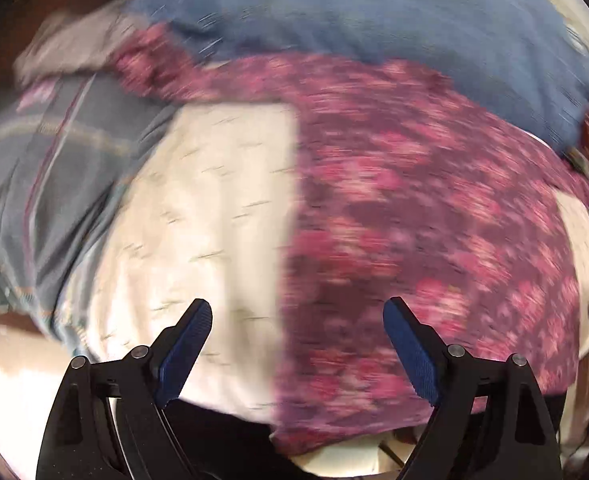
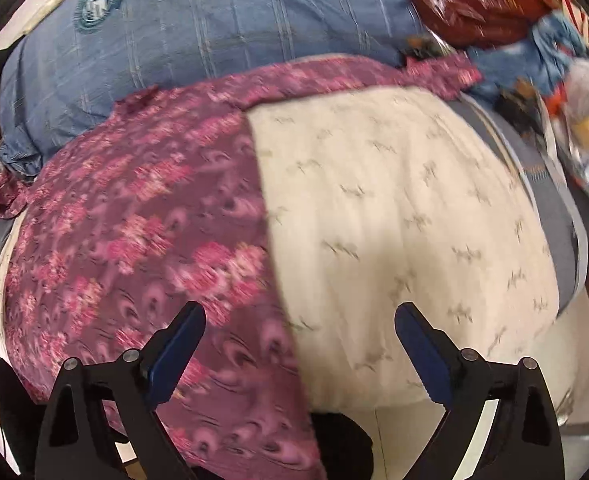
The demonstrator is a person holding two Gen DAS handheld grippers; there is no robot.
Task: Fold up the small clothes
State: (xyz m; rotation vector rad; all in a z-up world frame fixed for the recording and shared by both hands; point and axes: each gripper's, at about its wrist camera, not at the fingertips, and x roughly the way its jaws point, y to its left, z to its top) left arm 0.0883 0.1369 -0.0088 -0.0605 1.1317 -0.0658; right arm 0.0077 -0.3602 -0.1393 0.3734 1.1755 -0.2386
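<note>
A purple garment with pink flowers (image 1: 414, 220) lies spread flat on a cream bed sheet (image 1: 214, 200). It has one straight edge down the middle of the view. In the right wrist view the garment (image 2: 134, 220) covers the left half and the cream sheet (image 2: 394, 220) the right half. My left gripper (image 1: 297, 308) is open and empty, above the garment's straight edge. My right gripper (image 2: 300, 312) is open and empty, also above that edge. Both views are blurred by motion.
A blue checked pillow (image 2: 214, 20) lies behind the garment, also in the left wrist view (image 1: 374, 8). A grey striped cloth (image 1: 46, 160) lies at the left. A dark red bag (image 2: 474, 0) and mixed items (image 2: 574, 112) sit at the far right.
</note>
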